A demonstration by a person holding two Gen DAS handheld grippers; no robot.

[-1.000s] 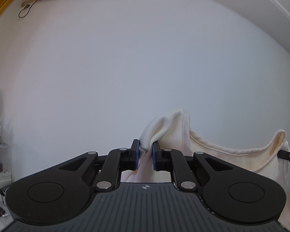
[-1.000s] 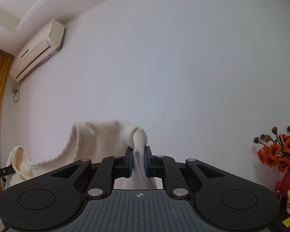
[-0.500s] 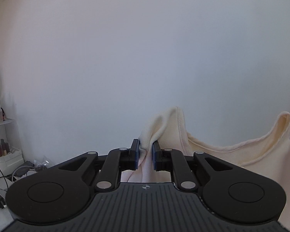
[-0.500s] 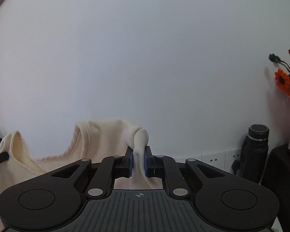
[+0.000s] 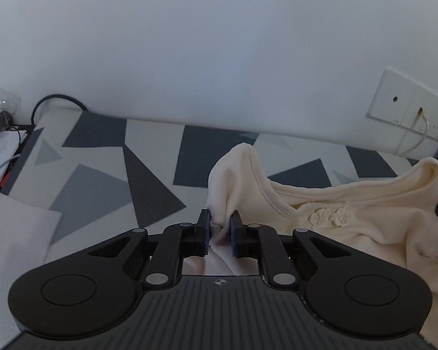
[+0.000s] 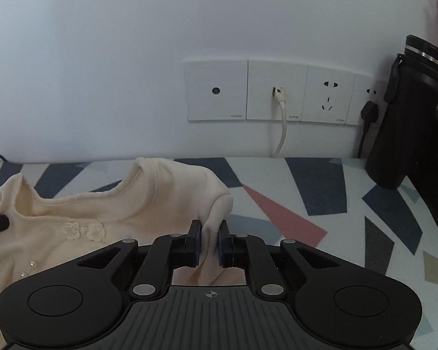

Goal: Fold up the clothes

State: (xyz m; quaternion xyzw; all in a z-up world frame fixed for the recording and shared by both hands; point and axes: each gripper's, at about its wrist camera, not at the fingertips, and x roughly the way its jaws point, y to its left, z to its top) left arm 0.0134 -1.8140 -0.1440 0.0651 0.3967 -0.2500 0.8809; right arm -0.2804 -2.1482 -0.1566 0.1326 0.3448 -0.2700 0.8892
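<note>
- Cream top (image 5: 350, 210): it hangs between the two tongs, one shoulder pinched in each, its neckline sagging over the patterned desk (image 5: 108, 180); the lower part is hidden under the tool bodies.
- Step in hand, as I read it: laying the garment flat on the desk, before any fold is made.
- Next move, I'd judge: lower both shoulders evenly toward 12 o'clock, near the wall, keeping the neckline taut so the flower trim (image 6: 83, 230) lies face up (no creases).
- Left tongs (image 5: 220, 230): nearly closed, pinching a bunch of shoulder fabric.
- Right tongs (image 6: 209, 243): nearly closed, gripping the other shoulder.
- Black bottle (image 6: 406, 110) stands at 2 o'clock from the right tongs, well apart.
</note>
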